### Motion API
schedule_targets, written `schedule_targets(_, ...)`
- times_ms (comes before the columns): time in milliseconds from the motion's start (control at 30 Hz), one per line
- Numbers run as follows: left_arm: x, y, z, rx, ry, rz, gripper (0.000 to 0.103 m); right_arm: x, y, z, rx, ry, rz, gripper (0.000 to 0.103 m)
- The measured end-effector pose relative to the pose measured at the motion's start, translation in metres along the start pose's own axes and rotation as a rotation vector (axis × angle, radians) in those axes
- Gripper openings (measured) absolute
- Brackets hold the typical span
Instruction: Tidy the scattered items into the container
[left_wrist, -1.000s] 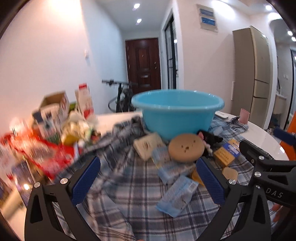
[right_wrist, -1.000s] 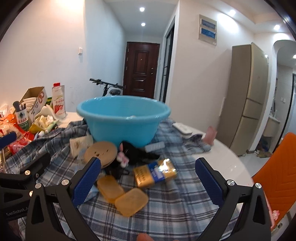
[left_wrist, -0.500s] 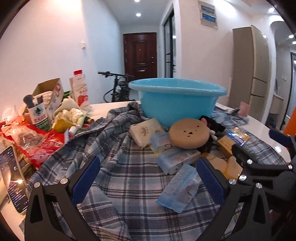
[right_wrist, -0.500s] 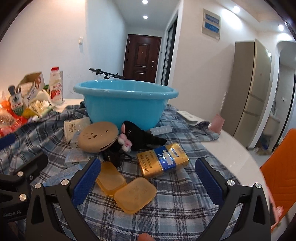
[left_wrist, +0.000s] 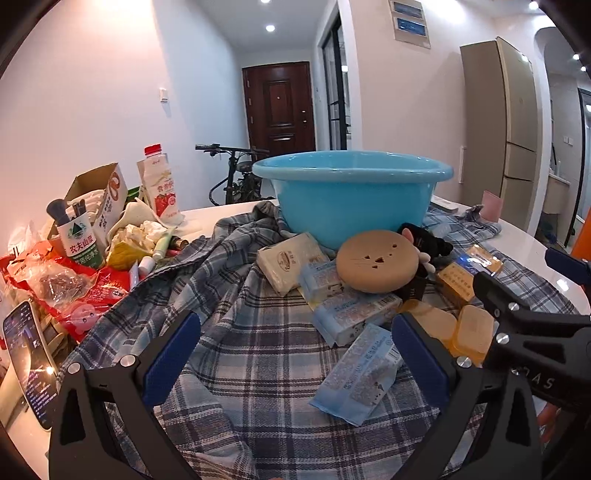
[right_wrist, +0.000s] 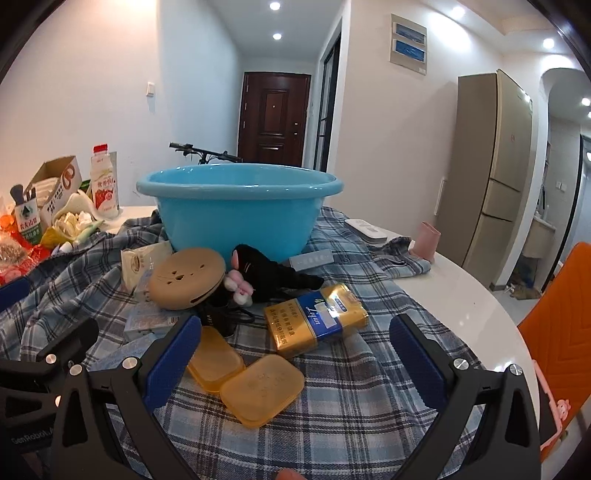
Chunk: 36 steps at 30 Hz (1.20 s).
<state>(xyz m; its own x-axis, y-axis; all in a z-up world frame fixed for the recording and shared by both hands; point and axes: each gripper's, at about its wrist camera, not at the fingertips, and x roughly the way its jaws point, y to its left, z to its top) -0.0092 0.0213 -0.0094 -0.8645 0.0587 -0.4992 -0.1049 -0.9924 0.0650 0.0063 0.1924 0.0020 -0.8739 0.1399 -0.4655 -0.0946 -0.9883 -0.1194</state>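
a light blue basin (right_wrist: 236, 210) sits on blue-grey plaid cloth (right_wrist: 369, 387), near amber cases (right_wrist: 258, 387) and a gold-and-blue box (right_wrist: 317, 321).

On the plaid cloth (left_wrist: 258, 354) I count one blue basin (left_wrist: 354, 195), three pale blue packets (left_wrist: 360, 371), one white tissue pack (left_wrist: 286, 260), one round tan case (left_wrist: 376, 260), two amber boxes (right_wrist: 262, 387), one gold carton (right_wrist: 317, 319), one black plush (right_wrist: 273, 273).

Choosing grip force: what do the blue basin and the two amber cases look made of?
Basin: likely rigid plastic, glossy, with light glints on its smooth rim. Amber cases: seemingly translucent plastic, matte-satin, with rounded moulded corners; whether hard or soft is unclear.
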Motion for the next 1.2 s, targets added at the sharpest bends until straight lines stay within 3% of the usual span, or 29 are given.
schedule_targets(167,0.0001,0.0041,0.0003,-0.023,0.003,0.015,0.103,-0.0037,-0.0025,-0.0008,0.01,-0.02,0.035,0.103)
schedule_targets(433,0.0011,0.0047,0.0003,-0.029,0.008,0.018,0.103,-0.0076,-0.0036,0.0001,0.017,-0.039,0.022,0.103)
schedule_targets(1200,0.0015,0.0058,0.0001,-0.034,0.011,0.023,0.103,-0.0016,-0.0026,-0.0009,0.025,-0.011,0.022,0.103)
